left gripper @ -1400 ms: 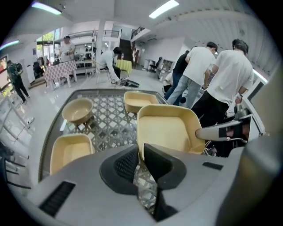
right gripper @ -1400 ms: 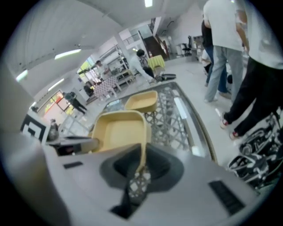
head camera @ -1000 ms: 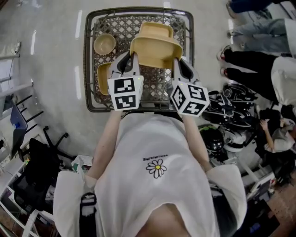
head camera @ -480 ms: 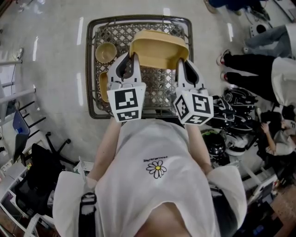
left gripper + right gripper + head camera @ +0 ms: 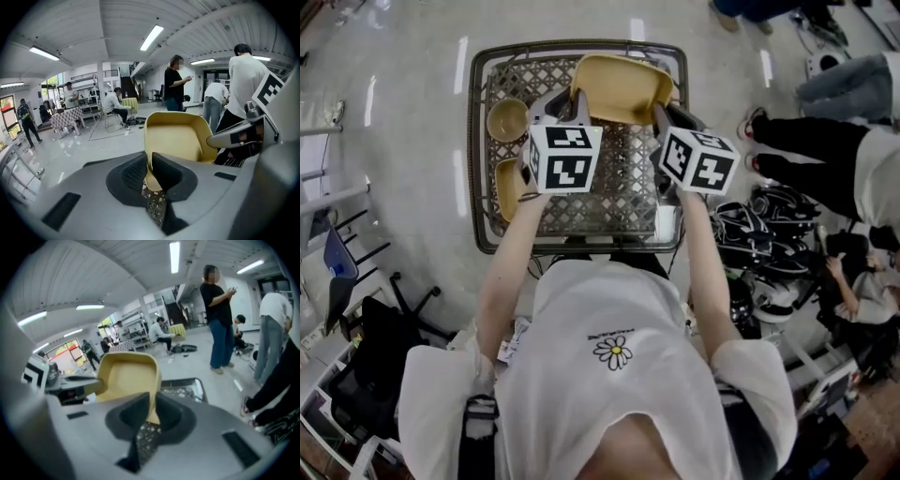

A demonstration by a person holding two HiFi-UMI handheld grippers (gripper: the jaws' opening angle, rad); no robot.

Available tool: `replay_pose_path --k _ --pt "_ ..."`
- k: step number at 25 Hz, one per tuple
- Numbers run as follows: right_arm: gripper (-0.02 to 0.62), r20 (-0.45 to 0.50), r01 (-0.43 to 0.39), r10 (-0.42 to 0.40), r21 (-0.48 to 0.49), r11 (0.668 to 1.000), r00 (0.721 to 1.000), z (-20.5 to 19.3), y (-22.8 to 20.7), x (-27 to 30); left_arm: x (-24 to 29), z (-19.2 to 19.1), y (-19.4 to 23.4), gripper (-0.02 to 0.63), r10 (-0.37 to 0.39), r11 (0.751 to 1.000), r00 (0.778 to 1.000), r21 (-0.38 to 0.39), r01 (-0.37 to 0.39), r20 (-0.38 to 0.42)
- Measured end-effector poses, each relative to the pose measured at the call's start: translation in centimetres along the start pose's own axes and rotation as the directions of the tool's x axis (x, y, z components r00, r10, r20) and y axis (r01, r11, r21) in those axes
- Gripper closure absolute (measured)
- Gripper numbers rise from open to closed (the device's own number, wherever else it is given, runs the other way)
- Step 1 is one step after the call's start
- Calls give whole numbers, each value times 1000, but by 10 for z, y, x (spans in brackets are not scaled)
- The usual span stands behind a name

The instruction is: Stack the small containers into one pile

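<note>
Tray (image 5: 619,89) shifted toward basket's (image 5: 480,150) 12 o'clock | my left gripper (image 5: 149,161) clamps its 9 o'clock rim, right gripper (image 5: 153,404) its 3 o'clock.

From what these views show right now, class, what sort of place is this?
Probably a large open workshop or lab hall: glossy floor, ceiling strip lights, people seated at tables.

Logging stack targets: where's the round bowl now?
Head view: the round bowl sits in the wire basket's far-left corner, left of the left gripper, beyond a yellow container.
</note>
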State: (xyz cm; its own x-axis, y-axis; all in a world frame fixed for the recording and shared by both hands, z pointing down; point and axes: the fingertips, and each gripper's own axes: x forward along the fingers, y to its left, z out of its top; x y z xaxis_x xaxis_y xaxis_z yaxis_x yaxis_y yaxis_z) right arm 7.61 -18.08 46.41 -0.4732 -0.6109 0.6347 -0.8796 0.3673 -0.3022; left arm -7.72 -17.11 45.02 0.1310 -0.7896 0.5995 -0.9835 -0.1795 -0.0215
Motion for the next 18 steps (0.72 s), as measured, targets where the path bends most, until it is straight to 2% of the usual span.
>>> replay_pose_path --k 3,6,10,12,18 --pt "541 -102 12 -10 19 1000 995 -10 -13 29 31 -15 3 551 -26 1000 995 1 26 -101" --pt "540 -202 12 -6 28 1000 979 -25 -23 58 58 -35 8 551 -48 999 979 -27 43 -198" --pt "540 -337 -14 44 90 996 940 -54 -38 94 92 -71 9 548 -71 997 943 -39 62 -325" --pt "540 -392 -2 38 94 996 919 -66 -44 104 103 -83 8 545 -78 997 926 -38 69 -370" --pt "538 -476 24 15 75 997 879 -83 -48 117 119 -113 7 541 -98 995 868 -75 70 -487"
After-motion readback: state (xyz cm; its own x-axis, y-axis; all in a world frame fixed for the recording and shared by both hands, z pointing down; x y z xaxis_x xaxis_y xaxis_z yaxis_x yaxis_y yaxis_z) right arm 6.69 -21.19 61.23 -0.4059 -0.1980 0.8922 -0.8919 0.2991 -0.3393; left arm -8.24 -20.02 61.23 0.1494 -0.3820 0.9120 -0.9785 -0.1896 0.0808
